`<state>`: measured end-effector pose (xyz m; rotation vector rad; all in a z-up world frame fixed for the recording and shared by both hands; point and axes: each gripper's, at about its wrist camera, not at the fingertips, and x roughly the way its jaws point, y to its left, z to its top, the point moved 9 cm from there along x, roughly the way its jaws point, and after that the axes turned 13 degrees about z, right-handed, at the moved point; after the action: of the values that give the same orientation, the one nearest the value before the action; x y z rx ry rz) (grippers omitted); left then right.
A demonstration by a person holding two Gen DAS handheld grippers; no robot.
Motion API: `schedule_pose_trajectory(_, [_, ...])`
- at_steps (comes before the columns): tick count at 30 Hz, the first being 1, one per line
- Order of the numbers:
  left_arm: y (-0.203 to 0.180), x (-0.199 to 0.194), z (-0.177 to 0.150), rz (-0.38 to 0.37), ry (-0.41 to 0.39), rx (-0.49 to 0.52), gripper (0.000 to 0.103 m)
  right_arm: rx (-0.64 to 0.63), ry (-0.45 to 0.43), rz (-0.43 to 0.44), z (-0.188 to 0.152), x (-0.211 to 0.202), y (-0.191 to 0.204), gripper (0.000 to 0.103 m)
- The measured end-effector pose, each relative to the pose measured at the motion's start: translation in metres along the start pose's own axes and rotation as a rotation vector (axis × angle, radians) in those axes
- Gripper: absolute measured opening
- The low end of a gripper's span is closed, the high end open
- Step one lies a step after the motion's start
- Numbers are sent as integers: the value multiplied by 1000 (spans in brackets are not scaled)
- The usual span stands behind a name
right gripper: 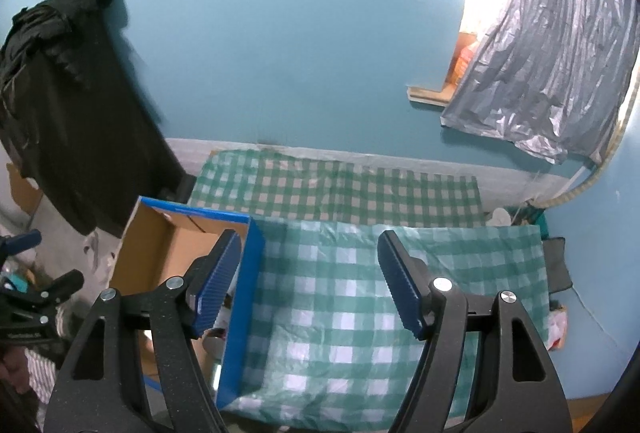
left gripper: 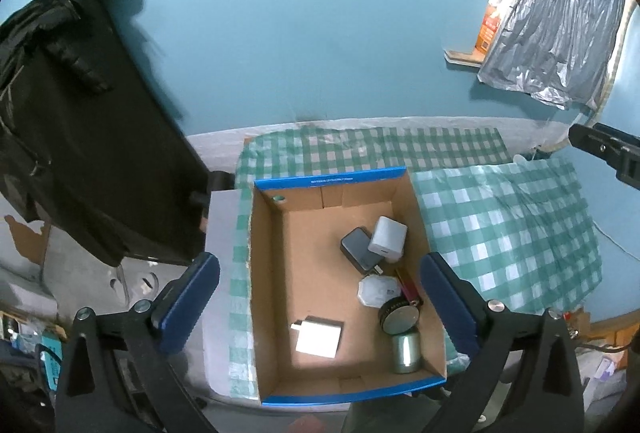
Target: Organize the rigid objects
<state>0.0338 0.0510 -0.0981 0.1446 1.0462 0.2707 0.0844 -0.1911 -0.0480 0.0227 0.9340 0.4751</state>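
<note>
An open cardboard box with a blue rim [left gripper: 332, 179] sits on a green checked cloth. Inside lie a flat white charger [left gripper: 318, 336], a white cube adapter [left gripper: 387, 237], a dark grey power bank [left gripper: 358, 247], a white hexagonal piece [left gripper: 378, 291], a maroon stick [left gripper: 408, 287], a black round tin [left gripper: 398, 315] and a metal cylinder [left gripper: 406, 351]. My left gripper [left gripper: 319, 259] hangs above the box, open and empty. My right gripper [right gripper: 309, 237] is open and empty over the cloth, just right of the box's blue wall [right gripper: 240, 293].
The checked cloth [right gripper: 340, 273] covers the surface up to a teal wall [left gripper: 300, 33]. A black garment [left gripper: 80, 133] hangs at the left. A crinkled silver sheet [right gripper: 540, 73] covers a window at the upper right. Clutter lies low at the left edge.
</note>
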Motion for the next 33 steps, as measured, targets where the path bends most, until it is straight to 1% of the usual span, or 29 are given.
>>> schedule_pose_trajectory(13, [-4, -5, -2, 11, 0, 11, 101, 10, -2, -13, -9, -3, -6, 70])
schedule_pose_trajectory(16, [-6, -4, -3, -10, 15, 4, 101, 11, 4, -20, -10, -3, -8, 70])
schedule_pose_trajectory(33, [-7, 0, -4, -8, 26, 9, 102, 9, 14, -19, -9, -1, -9, 71])
